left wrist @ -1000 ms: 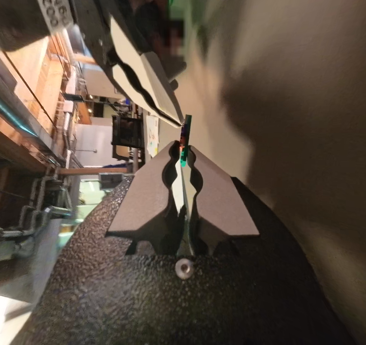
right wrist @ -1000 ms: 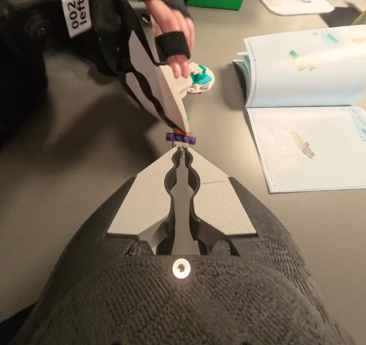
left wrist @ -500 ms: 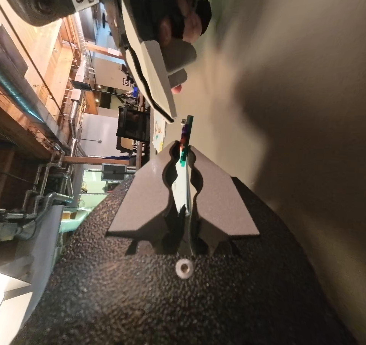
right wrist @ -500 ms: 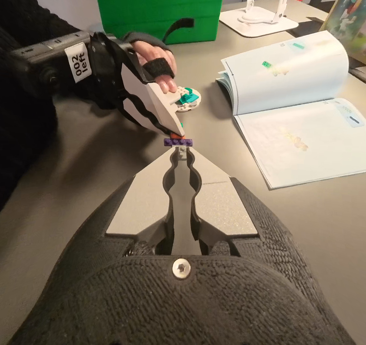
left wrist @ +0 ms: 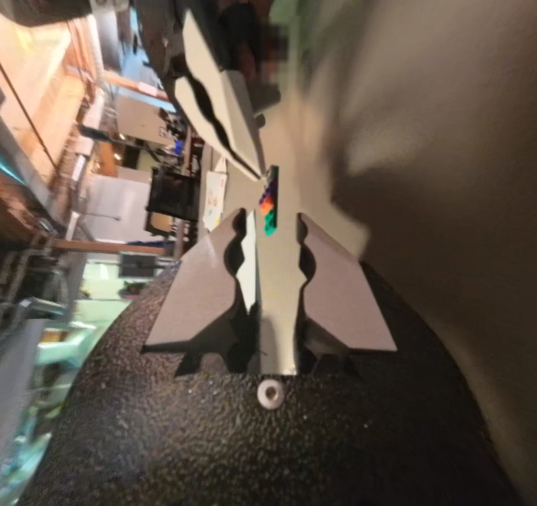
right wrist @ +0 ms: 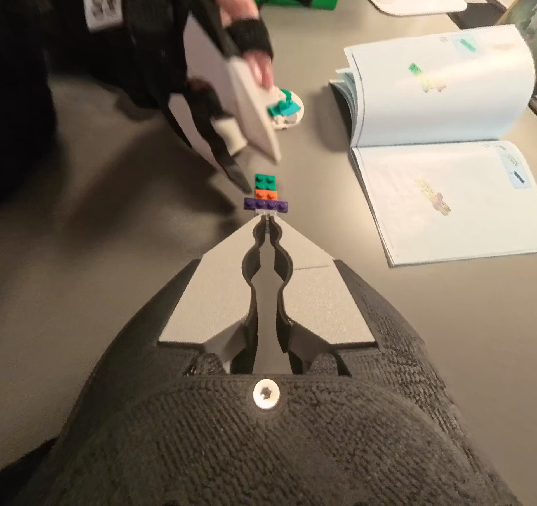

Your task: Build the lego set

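Presently the right gripper (right wrist: 266, 221) is pinching the grey end of a small brick assembly (right wrist: 266, 195) (purple, orange, green) over the grey table (right wrist: 122, 230); the left gripper (left wrist: 271, 217) is gaping wide, holding nothing.

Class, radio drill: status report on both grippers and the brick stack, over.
Left gripper open, off the brick stack. Right gripper shut on the stack's grey end. Nothing in the way; instruction booklet lies to the side.

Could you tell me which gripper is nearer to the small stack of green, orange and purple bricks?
Right. The right gripper pinches the brick stack at its grey end; the left gripper is open, just clear of its green end.
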Motion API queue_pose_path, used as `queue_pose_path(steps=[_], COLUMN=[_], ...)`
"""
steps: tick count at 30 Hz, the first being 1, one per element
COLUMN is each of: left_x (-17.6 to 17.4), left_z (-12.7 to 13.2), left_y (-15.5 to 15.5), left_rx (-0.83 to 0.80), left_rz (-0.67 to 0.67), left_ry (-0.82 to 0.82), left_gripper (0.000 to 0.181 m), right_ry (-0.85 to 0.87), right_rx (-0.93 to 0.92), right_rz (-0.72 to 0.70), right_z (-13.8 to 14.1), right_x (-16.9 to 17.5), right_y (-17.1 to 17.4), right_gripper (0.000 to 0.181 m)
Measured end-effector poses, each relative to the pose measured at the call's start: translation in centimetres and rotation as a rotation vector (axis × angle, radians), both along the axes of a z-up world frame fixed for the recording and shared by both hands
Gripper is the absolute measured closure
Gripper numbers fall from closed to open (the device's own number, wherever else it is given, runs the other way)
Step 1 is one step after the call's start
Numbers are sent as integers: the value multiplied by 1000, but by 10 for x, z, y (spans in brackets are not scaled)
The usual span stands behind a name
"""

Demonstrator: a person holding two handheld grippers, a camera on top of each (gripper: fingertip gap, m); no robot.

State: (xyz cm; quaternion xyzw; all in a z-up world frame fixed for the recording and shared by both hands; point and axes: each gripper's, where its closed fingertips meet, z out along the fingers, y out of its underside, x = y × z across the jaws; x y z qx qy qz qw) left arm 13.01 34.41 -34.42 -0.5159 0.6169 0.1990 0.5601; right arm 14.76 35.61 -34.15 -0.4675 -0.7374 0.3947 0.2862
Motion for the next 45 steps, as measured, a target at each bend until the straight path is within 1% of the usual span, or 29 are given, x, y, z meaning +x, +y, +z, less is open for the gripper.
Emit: queue_pose_path(steps=[1, 3, 7, 12, 14, 16, 17, 19, 21, 22, 23, 25, 26, 27, 28, 30, 32, 33, 36, 39, 43, 45], left_x=[-4, -14, -36, -70, -83, -99, -107, -124, -151, -170, -190, -234, -259, -284, -310, -353, -380, -390, -412, -426, -436, -443], left_z=[2, 9, 34, 64, 77, 93, 104, 134, 168, 184, 200, 228, 238, 242, 242, 229, 205, 191, 156, 124, 86, 62], left_y=[1, -1, -11, -29, -38, -45, -49, -59, -70, -77, -87, -111, -125, -139, -152, -177, -193, -199, -210, -211, -194, -185], left_rx=[-34, -96, -174, -232, -248, -245, -236, -188, -124, -87, -45, 49, 92, 120, 128, 107, 1, -58, -200, -338, -516, -618], left_rz=[31, 81, 183, 306, 342, 384, 392, 372, 379, 407, 447, 557, 638, 738, 849, 1038, 1156, 1193, 1263, 1301, 1291, 1317], left_ry=[-46, -152, -378, -558, -637, -712, -762, -893, -1008, -1049, -1082, -1127, -1140, -1143, -1138, -1120, -1133, -1146, -1159, -1142, -1085, -1047], left_gripper=[139, 129, 126, 124, 123, 123, 129, 133, 134, 134, 134, 136, 137, 138, 144, 153, 155, 156, 159, 163, 168, 168], right_ry=[-21, -56, -107, -107, -91, -12, 75, 315, 558, 636, 667, 666, 677, 690, 696, 684, 672, 665, 630, 584, 512, 486], right_rx=[30, 71, 137, 145, 156, 171, 183, 236, 367, 444, 507, 576, 602, 635, 675, 733, 741, 738, 750, 784, 789, 786], right_rz=[-8, -11, -14, -15, -33, -91, -143, -262, -406, -464, -510, -591, -628, -669, -716, -798, -858, -882, -945, -979, -999, -1033], right_z=[-4, -12, -25, -26, -24, -14, -3, 29, 59, 68, 72, 75, 78, 81, 84, 86, 86, 86, 83, 79, 70, 68], right_x=[3, 8, 12, 10, 8, 4, 1, 0, 10, 17, 22, 29, 32, 35, 40, 49, 56, 59, 66, 67, 66, 69], right_y=[4, 8, 13, 14, 17, 26, 35, 56, 79, 88, 95, 106, 111, 116, 122, 135, 144, 148, 159, 165, 172, 179], right_gripper=[181, 181, 181, 180, 167, 145, 139, 138, 141, 145, 148, 148, 148, 148, 149, 148, 148, 148, 150, 151, 151, 152])
